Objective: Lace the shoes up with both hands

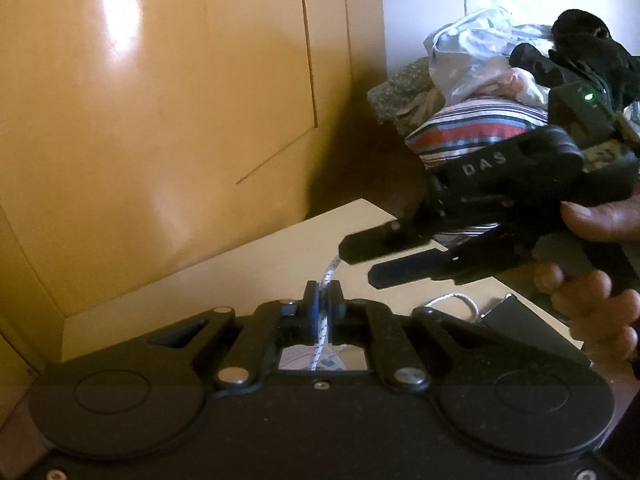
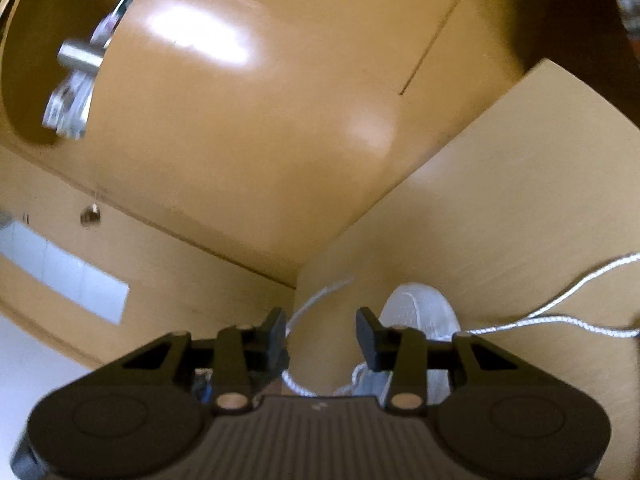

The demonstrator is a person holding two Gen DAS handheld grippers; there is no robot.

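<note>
In the left wrist view my left gripper point(image 1: 325, 298) is shut on a white speckled shoelace point(image 1: 330, 270), which runs up out of the pads and down behind them. My right gripper point(image 1: 362, 262) comes in from the right, held by a hand point(image 1: 600, 224), its fingers apart and level with the lace's upper end. In the right wrist view the right gripper point(image 2: 322, 332) is open with nothing between its pads. A white shoe point(image 2: 420, 312) lies just behind its right finger, on a tan table point(image 2: 500, 200). Loose white lace point(image 2: 560, 320) trails off to the right.
A tall glossy wooden cabinet door point(image 1: 180, 100) stands right behind the table. At the far right lie a striped cloth point(image 1: 472, 124), a plastic bag point(image 1: 472, 56) and dark clothing point(image 1: 588, 40). A metal door handle point(image 2: 80, 56) shows at the upper left in the right wrist view.
</note>
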